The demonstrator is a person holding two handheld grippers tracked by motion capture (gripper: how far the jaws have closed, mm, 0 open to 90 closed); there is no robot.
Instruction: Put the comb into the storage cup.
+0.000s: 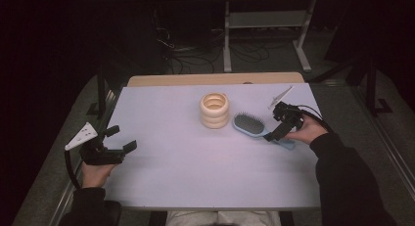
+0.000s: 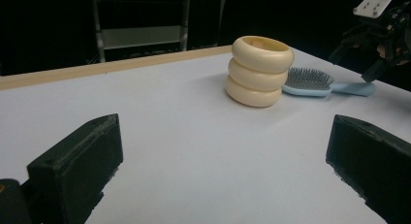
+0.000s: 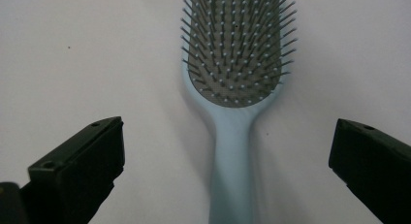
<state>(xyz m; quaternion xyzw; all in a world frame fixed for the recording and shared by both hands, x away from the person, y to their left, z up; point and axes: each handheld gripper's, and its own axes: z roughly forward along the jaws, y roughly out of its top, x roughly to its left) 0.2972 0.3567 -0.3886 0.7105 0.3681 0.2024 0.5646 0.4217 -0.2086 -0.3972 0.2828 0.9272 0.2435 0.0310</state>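
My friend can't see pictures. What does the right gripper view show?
A light blue hairbrush lies bristles-up on the white table. The right gripper hangs open above its handle, one black jaw on each side, neither touching.

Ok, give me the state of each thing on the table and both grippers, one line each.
Light blue plastic hairbrush: lying flat, bristles up, ungrasped.
Cream ribbed three-ring cup: upright, beside the brush head.
Right gripper: open, jaws either side of the brush handle.
Left gripper: open, holding nothing.
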